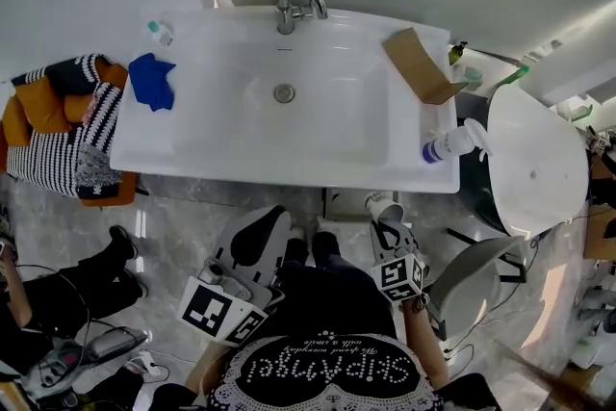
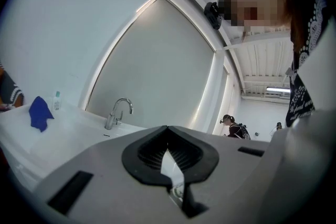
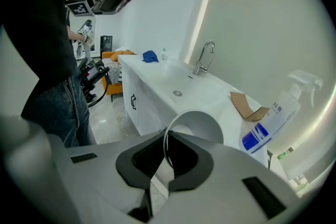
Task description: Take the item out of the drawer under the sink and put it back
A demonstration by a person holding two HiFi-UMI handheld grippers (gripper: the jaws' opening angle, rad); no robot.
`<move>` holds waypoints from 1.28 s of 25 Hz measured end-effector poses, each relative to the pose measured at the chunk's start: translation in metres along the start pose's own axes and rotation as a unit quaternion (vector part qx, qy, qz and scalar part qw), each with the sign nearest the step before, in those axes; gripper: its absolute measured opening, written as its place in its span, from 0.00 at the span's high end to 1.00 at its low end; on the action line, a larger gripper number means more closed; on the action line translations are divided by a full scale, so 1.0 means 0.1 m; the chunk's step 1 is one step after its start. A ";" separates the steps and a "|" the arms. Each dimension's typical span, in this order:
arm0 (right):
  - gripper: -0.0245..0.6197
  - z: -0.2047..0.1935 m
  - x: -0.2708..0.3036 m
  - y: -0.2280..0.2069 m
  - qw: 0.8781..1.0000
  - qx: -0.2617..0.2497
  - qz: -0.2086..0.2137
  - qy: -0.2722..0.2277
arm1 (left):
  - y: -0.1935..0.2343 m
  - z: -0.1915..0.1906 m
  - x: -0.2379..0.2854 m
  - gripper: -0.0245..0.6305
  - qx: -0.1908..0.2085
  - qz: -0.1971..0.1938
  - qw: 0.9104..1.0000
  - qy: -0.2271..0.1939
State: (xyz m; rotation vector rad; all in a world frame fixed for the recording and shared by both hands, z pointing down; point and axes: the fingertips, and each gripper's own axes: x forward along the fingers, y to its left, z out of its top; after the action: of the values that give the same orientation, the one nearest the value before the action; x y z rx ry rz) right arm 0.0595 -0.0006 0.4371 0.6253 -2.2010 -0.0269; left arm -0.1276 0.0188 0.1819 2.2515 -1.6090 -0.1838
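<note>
My right gripper (image 1: 387, 224) is shut on the rim of a white paper cup (image 1: 382, 205), held in front of the sink cabinet. In the right gripper view the cup (image 3: 198, 129) stands out past the jaws, its thin wall pinched between the pads. The white cabinet under the sink shows a dark handle (image 3: 133, 102), and its front looks closed. My left gripper (image 1: 258, 241) hovers low in front of the sink (image 1: 231, 144). Its jaws (image 2: 170, 165) are together, with only a thin pale sliver between the pads.
On the sink top lie a blue cloth (image 1: 152, 80), a small bottle (image 1: 160, 33), a folded cardboard piece (image 1: 422, 64) and a spray bottle (image 1: 452, 144). A faucet (image 1: 294, 5) stands at the back. An orange chair (image 1: 58, 125) is left, a white round fixture (image 1: 534, 164) right.
</note>
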 end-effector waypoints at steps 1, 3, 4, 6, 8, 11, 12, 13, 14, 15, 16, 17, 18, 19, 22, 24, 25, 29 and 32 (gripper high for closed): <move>0.92 0.04 -0.03 -0.01 1.000 0.001 -0.004 -0.005 | 0.01 0.00 -0.02 0.96 0.001 0.000 1.000 0.000; 0.92 0.14 -0.08 -0.02 1.000 0.002 -0.012 -0.014 | 0.02 0.00 -0.05 0.96 0.003 -0.002 1.000 0.001; 0.92 0.19 -0.10 -0.02 1.000 0.002 -0.016 -0.019 | 0.03 0.00 -0.08 0.96 0.005 -0.002 1.000 0.001; 0.92 0.30 -0.15 -0.02 0.999 0.002 -0.024 -0.030 | 0.05 -0.01 -0.12 0.96 0.009 -0.003 1.000 0.001; 0.92 0.43 -0.20 -0.03 0.999 0.005 -0.033 -0.043 | 0.07 0.00 -0.18 0.96 0.011 -0.002 1.000 0.001; 0.92 0.68 -0.31 -0.04 0.996 0.012 -0.044 -0.071 | 0.09 0.02 -0.24 0.96 0.014 -0.005 1.000 -0.002; 0.92 0.76 -0.36 -0.04 0.996 0.016 -0.049 -0.079 | 0.10 0.03 -0.26 0.96 0.015 -0.006 1.000 -0.004; 0.92 0.84 -0.40 -0.04 0.995 0.020 -0.054 -0.086 | 0.10 0.04 -0.28 0.96 0.016 -0.009 1.000 -0.004; 0.92 0.93 -0.45 -0.04 0.993 0.024 -0.059 -0.096 | 0.11 0.04 -0.31 0.96 0.017 -0.011 1.000 -0.003; 0.92 1.03 -0.49 -0.03 0.992 0.026 -0.063 -0.108 | 0.12 0.04 -0.33 0.96 0.017 -0.012 1.000 -0.001; 0.92 1.12 -0.54 -0.03 0.990 0.028 -0.068 -0.120 | 0.13 0.03 -0.35 0.96 0.017 -0.014 1.000 0.001; 0.92 1.21 -0.59 -0.02 0.988 0.030 -0.073 -0.132 | 0.14 0.03 -0.38 0.96 0.016 -0.015 1.000 0.001; 0.92 1.30 -0.65 -0.02 0.986 0.031 -0.078 -0.142 | 0.15 0.04 -0.40 0.96 0.016 -0.017 1.000 -0.001; 0.92 1.38 -0.70 -0.01 0.984 0.030 -0.084 -0.152 | 0.15 0.04 -0.42 0.96 0.017 -0.018 1.000 -0.003; 0.92 1.57 -0.85 0.03 0.980 0.027 -0.094 -0.175 | 0.17 0.09 -0.48 0.96 0.018 -0.018 1.000 -0.014; 0.92 1.64 -0.93 0.06 0.977 0.031 -0.099 -0.188 | 0.16 0.11 -0.50 0.96 0.018 -0.017 0.999 -0.020; 0.92 1.67 -0.96 0.07 0.975 0.033 -0.102 -0.194 | 0.16 0.11 -0.52 0.96 0.019 -0.019 0.999 -0.022; 0.92 1.69 -1.06 0.16 0.971 0.044 -0.108 -0.207 | 0.13 0.11 -0.59 0.96 0.020 -0.022 0.999 -0.030; 0.92 1.66 -1.11 0.20 0.968 0.064 -0.110 -0.216 | 0.13 0.11 -0.61 0.96 0.022 -0.017 0.999 -0.034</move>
State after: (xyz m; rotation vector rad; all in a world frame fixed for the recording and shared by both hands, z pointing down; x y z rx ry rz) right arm -0.0112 0.0348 0.2526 1.0133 -2.5534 -0.1495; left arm -0.1632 0.0696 0.1703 2.3304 -1.6236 -0.2381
